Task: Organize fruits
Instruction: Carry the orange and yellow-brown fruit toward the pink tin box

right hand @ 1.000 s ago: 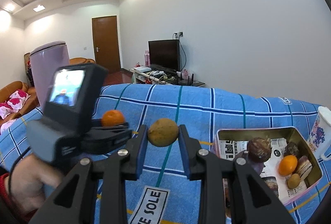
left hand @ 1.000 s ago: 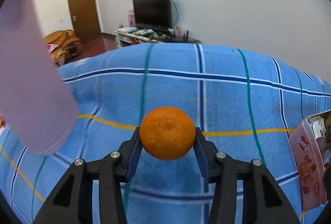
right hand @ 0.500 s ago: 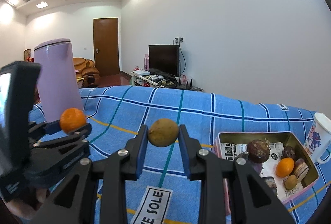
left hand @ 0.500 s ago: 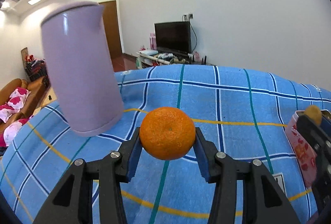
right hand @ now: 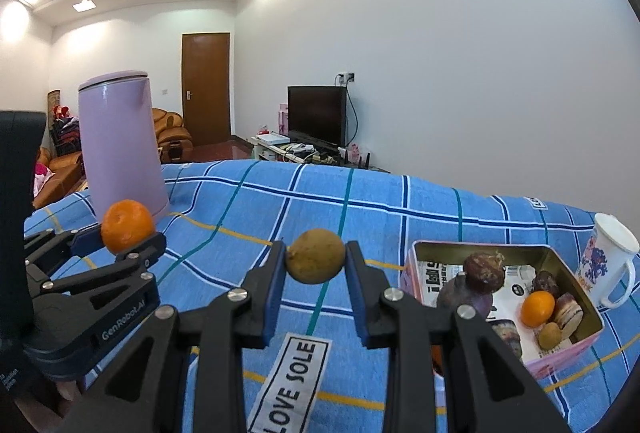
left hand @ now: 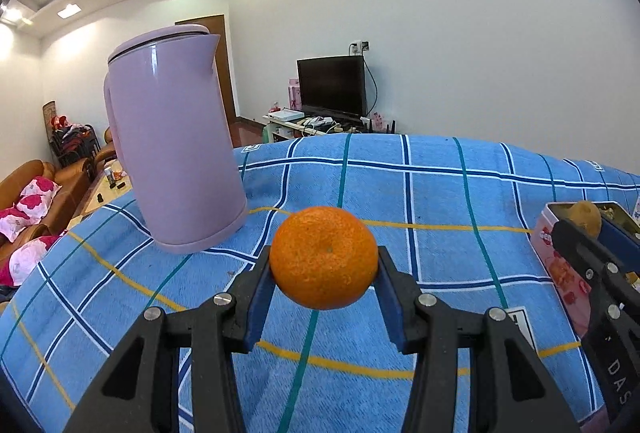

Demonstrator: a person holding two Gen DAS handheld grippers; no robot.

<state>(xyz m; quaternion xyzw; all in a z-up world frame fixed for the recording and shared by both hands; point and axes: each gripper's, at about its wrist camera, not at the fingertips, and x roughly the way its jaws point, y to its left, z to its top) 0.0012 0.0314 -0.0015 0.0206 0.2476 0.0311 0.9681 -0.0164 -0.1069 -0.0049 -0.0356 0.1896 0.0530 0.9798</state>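
I'm working over the blue checked cloth (right hand: 240,217), everything placed off the pink tin (right hand: 560,351): the purple kettle (left hand: 176,157) standing well to its left, the white mug (right hand: 610,261) just beside its right wall. I'm clamping my left gripper (left hand: 324,273) narrow on the orange (left hand: 324,257), up off the cloth, well left of the tin; my right gripper (right hand: 316,261) is pinching tight on the small brown fruit (right hand: 316,256), just left of the tin rim. Judging the step as carrying both to the tin: I'd bring the right one in first, lower over a free spot, then release low so nothing rolls out. The right view is showing the tin's inside, with a small orange, dark fruits and printed paper; the left view is only catching its near corner, but the kettle's handle shows there.
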